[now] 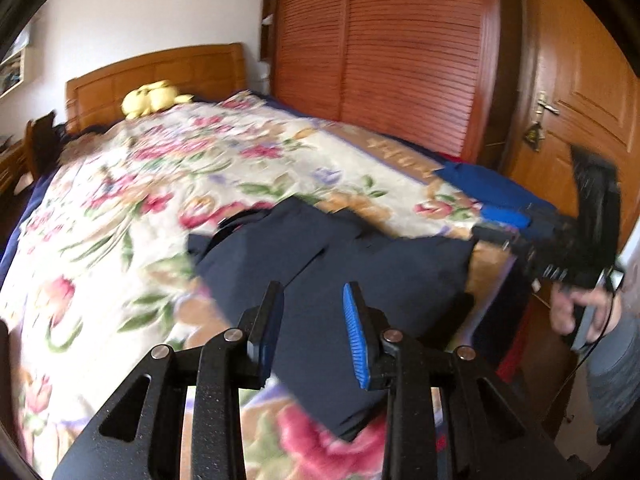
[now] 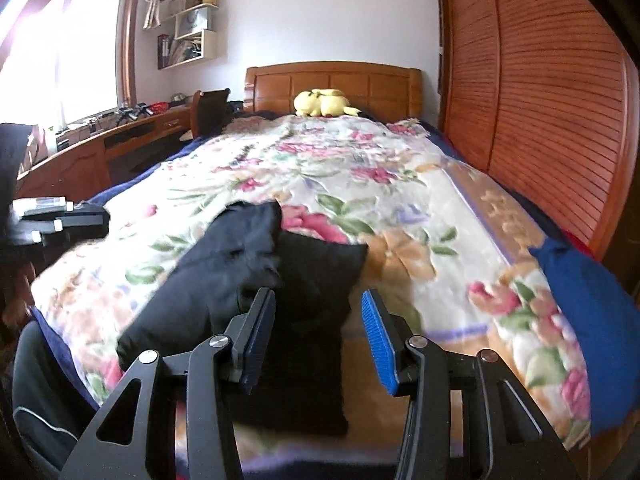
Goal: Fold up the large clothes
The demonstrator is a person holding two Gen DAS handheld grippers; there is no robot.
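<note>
A dark navy garment [image 1: 340, 264] lies folded in a bundle on the floral bedspread [image 1: 160, 168] near the foot of the bed. My left gripper [image 1: 314, 332] is open and empty, held just above the garment's near side. In the right wrist view the same garment [image 2: 248, 272] lies in front of my right gripper [image 2: 318, 340], which is open and empty above its near end. The right gripper also shows in the left wrist view [image 1: 560, 240], held in a hand at the bed's right edge.
A blue cloth [image 2: 588, 292] lies at the bed's right corner. A yellow plush toy [image 2: 322, 103] sits by the wooden headboard [image 2: 332, 80]. Slatted wardrobe doors [image 2: 540, 100] run along the right. A desk [image 2: 80, 148] and a dark chair [image 2: 36, 380] stand on the left.
</note>
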